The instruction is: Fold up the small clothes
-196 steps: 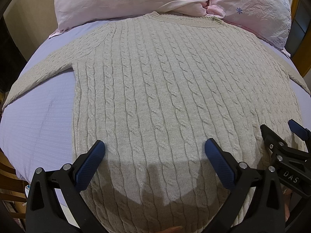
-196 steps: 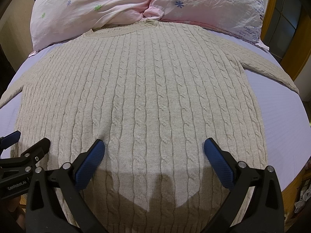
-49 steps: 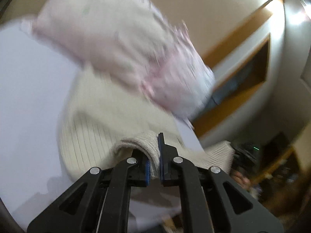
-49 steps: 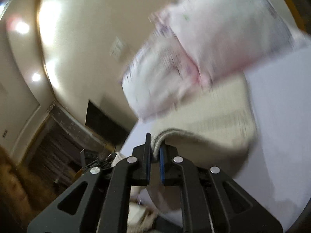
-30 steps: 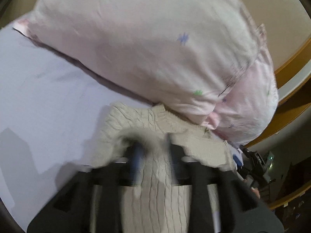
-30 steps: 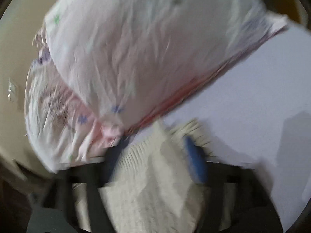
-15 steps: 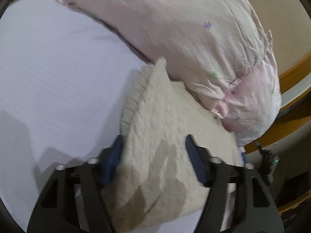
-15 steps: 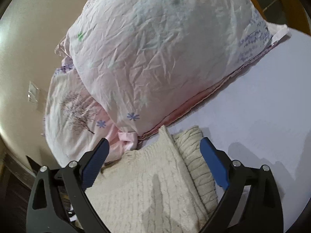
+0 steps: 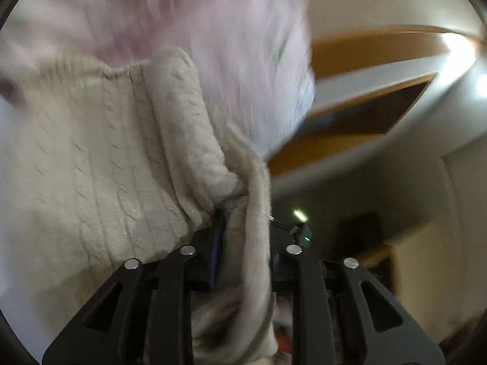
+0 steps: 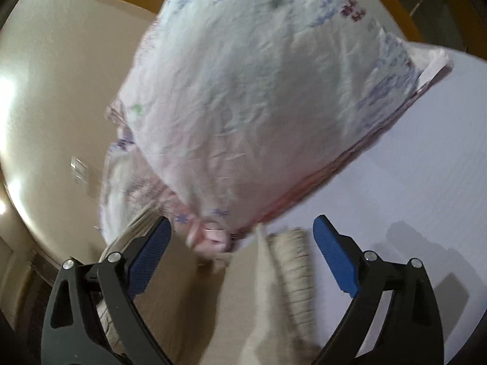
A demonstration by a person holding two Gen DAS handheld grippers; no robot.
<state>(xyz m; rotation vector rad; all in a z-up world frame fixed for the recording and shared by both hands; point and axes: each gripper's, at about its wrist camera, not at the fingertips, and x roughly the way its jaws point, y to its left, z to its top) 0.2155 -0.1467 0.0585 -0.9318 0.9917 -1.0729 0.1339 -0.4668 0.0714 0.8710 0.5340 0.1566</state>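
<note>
a bunched fold of the sweater (image 9: 100, 164) is now gripped between the closed jaws of the left gripper (image 9: 243, 237), which were open half a second ago; the right gripper (image 10: 240, 240) is held open above its ribbed edge, so another fold seems begun.

Left gripper (image 9: 243, 237): matte black plastic frame w/ triangular cut-outs, four round silver screw heads across the arms, thin blue pad edge on inner face of one finger. Right gripper (image 10: 242, 255): same black frame, triangular cut-outs, two silver screws per arm, fingers (image 10: 333, 255) tipped w/ ribbed bright-blue pads, wedge-shaped.
</note>
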